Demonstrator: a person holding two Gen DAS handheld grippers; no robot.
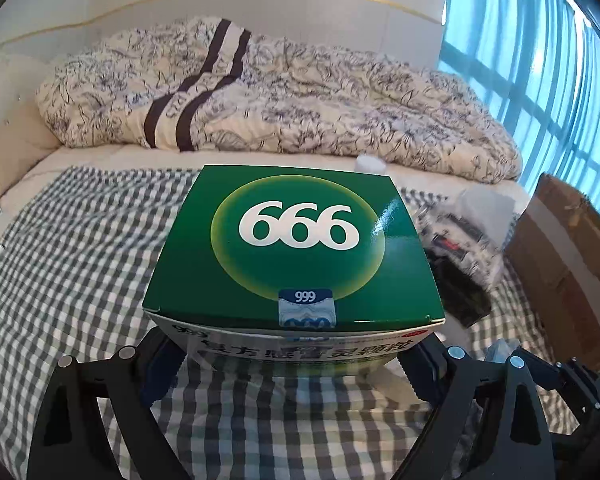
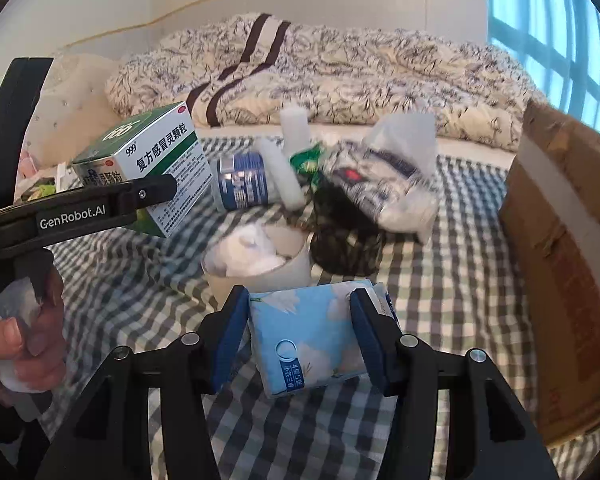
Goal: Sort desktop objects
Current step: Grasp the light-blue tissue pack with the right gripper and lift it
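A green and white medicine box (image 1: 292, 240) marked 999 fills the middle of the left wrist view, with my left gripper (image 1: 292, 356) shut on its near end. From the right wrist view the same box (image 2: 156, 160) is tilted at the left, above the checked cloth, with a black finger (image 2: 100, 208) across its side. My right gripper (image 2: 300, 332) is shut on a light blue tissue pack (image 2: 308, 344), with a blue pad on each side. A person's hand (image 2: 20, 344) grips the left gripper's handle.
On the checked cloth (image 1: 80, 260) lie a white cup of cotton (image 2: 260, 260), a blue-white bottle (image 2: 242, 184), a white roll (image 2: 284, 176), a plastic packet (image 2: 384, 176) and a black item (image 2: 340, 240). A cardboard box (image 2: 560, 260) stands at the right. A crumpled quilt (image 2: 340, 76) lies behind.
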